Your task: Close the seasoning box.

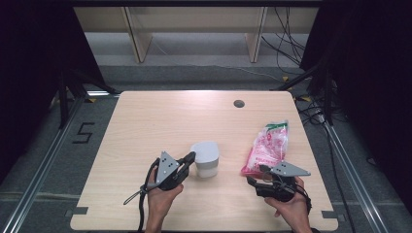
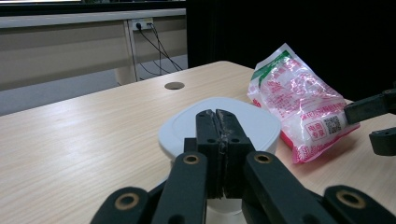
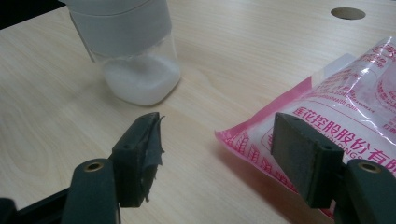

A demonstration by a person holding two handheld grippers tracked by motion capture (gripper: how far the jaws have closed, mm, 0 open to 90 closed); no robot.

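The pink and clear plastic bag (image 3: 336, 116) carries red Chinese characters along its near edge; from the right gripper view I can make out "股份有", with a white panel and a QR code (image 2: 332, 123) near one corner and a green band at its far end. White grains or crystals show through the clear film. It lies flat on the light wooden table (image 1: 145, 121), its near corner just beside the right gripper (image 1: 265, 175) and partly behind one of its pads.

The right gripper's jaws stand wide apart, holding nothing; one pad (image 3: 142, 154) has a torn bit of black tape hanging off its tip. Between and beyond the two pads is bare tabletop.

The small clear jar (image 3: 135, 60) has a wide white lid (image 2: 219, 123) and a low layer of white powder or grains at its bottom. It stands upright, ahead of the right gripper's pads and to their left.

The left gripper (image 1: 191, 158) has its jaws pressed together, empty, their tips at the rim of the jar's lid; whether they touch it I cannot tell.

A "5" (image 1: 83, 132) is marked on the floor left of the table.
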